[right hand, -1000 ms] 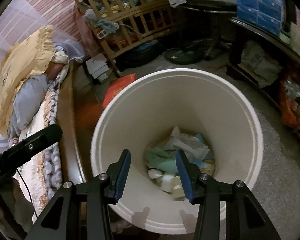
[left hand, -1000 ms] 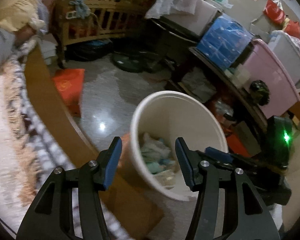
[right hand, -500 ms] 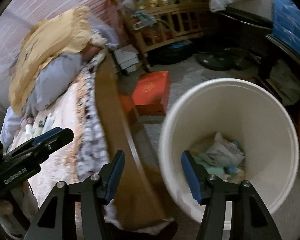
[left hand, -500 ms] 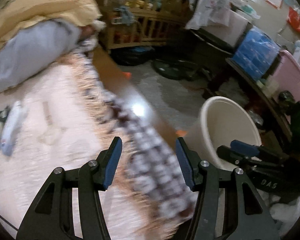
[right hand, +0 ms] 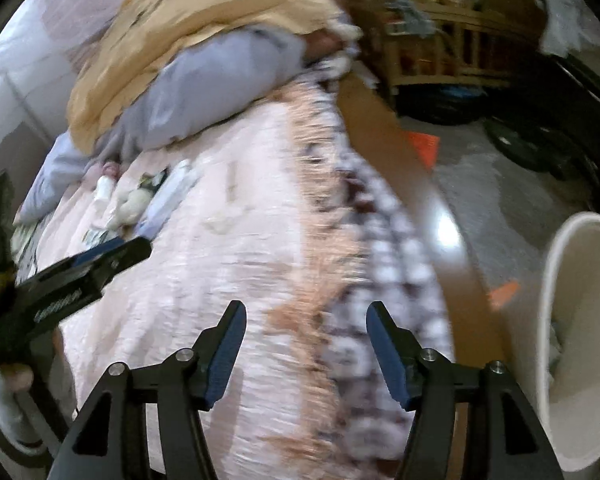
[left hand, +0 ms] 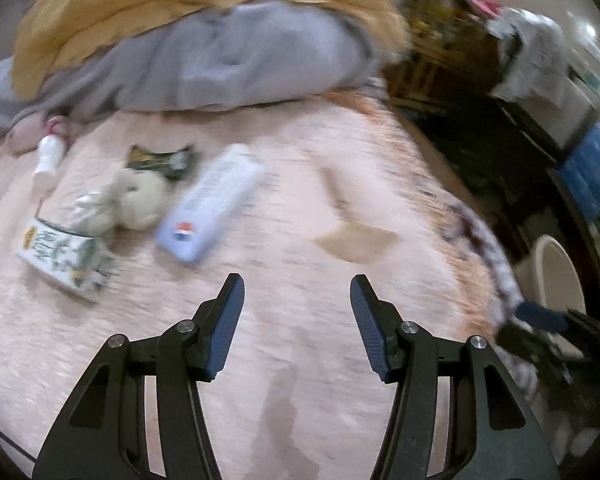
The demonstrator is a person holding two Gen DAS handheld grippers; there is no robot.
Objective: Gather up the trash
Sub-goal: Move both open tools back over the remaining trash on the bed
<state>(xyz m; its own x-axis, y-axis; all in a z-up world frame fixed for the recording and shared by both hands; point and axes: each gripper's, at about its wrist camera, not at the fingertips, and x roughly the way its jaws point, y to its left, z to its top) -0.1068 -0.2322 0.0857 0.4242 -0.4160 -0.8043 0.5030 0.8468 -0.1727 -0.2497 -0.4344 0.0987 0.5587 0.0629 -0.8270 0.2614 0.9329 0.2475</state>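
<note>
The trash lies in a loose cluster on the pink blanket (left hand: 300,360), toward the pillows: a long pale pack (left hand: 212,210), a crumpled wad (left hand: 138,200), a dark wrapper (left hand: 162,158), a printed carton (left hand: 60,256) and a small white bottle (left hand: 48,156). The bin (right hand: 580,340) stands on the floor beside the bed and already holds some scraps, so part of the job looks done; these five pieces remain. The left gripper (left hand: 296,320) hovers over bare blanket near the pack, jaws spread wide, holding nothing. The right gripper (right hand: 304,344) is likewise wide apart and empty, over the blanket's fringed edge. Open blanket lies between left gripper and cluster; the wooden bed rail (right hand: 400,168) separates bed from bin.
</note>
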